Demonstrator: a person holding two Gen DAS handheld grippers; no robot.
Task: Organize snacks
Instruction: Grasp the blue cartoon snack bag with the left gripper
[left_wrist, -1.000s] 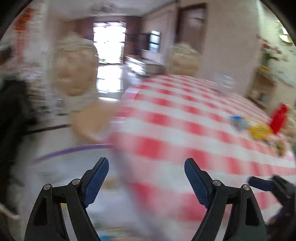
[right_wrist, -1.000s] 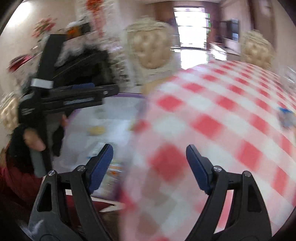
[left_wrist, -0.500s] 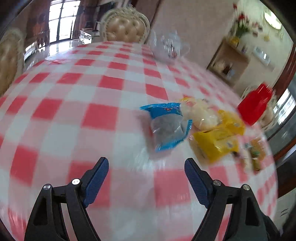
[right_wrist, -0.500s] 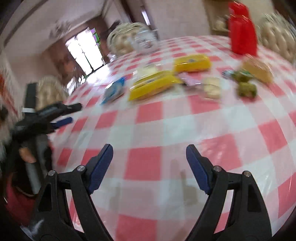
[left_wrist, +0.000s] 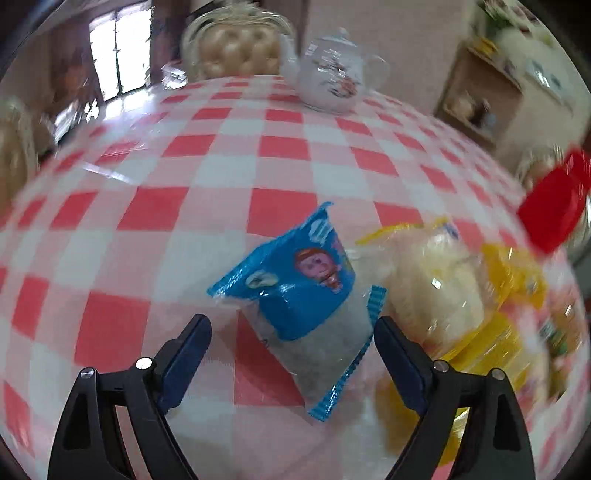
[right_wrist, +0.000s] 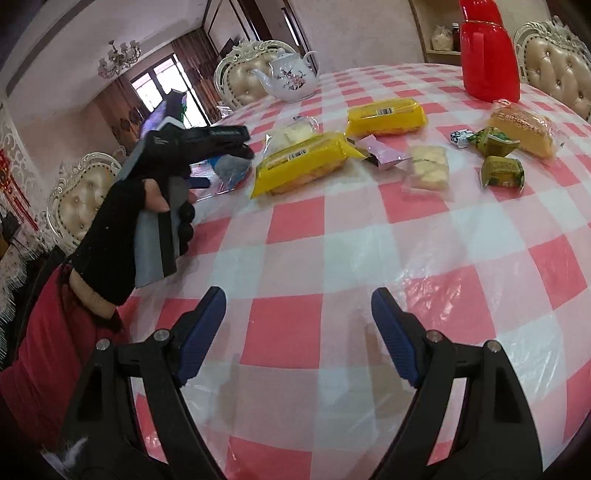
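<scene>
My left gripper points down at the blue snack packet, which lies on the red-and-white checked tablecloth right ahead of my jaws, its near end reaching in between them. The jaws have just been opening further and stand wide, released; the blue pads do not press on the wrapper, though the right pad sits very close to its crimped edge. Just to the right of these jaws lies a clear bag of pale biscuits, with yellow packets beyond it, all blurred, so I may be misjudging what they hold. Far ahead stands a white teapot.

My right gripper hovers over bare cloth, jaws released with nothing between them. Ahead and left of it my gloved left hand holds the other gripper's handle. Ahead of the jaws lie two long yellow packets, a pink sweet, a clear pack of pale cubes, green-wrapped sweets and an orange-wrapped cake. A red flask stands far ahead to the right.
</scene>
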